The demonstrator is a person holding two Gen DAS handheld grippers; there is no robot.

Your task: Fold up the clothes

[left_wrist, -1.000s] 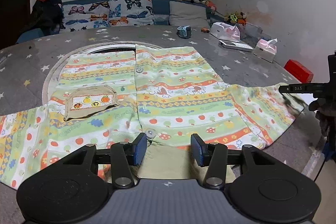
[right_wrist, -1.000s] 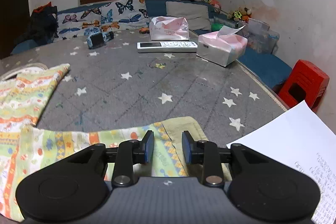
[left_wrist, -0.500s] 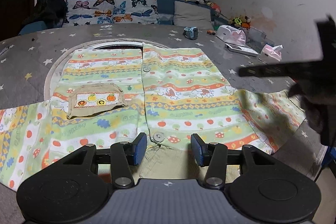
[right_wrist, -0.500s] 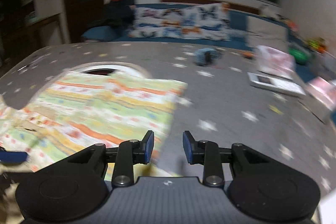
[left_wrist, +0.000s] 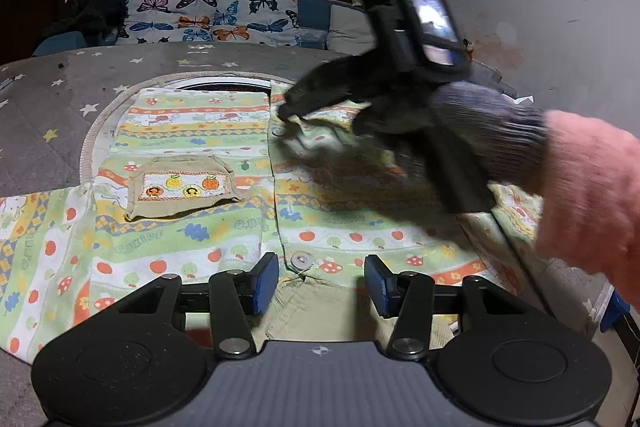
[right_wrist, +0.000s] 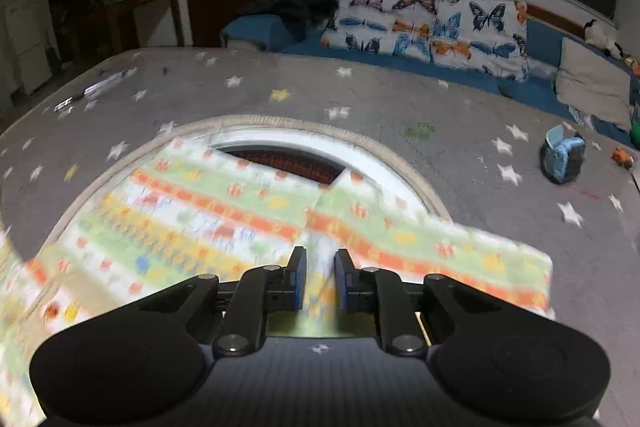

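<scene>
Your right gripper (right_wrist: 320,281) is closing its jaws, with a fold of the patterned shirt (left_wrist: 192,227) pinched up between them over its middle. Your left gripper (left_wrist: 318,283) is hovering with jaws apart over the shirt's near hem, the shirt lying spread on the star-print table (right_wrist: 400,99).

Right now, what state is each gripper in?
Left gripper: open, empty, over the striped fruit-print shirt.
Right gripper: closing; cloth lies between the jaws, grip unclear.

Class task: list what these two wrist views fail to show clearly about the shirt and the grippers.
- Left wrist view: right gripper tips motion-blurred; closing, but grip on the shirt unclear.
- Left wrist view: right sleeve hidden behind the pink-sleeved arm.
- Right wrist view: shirt print smeared by motion.
- Left gripper: collar beneath partly covered.
</scene>
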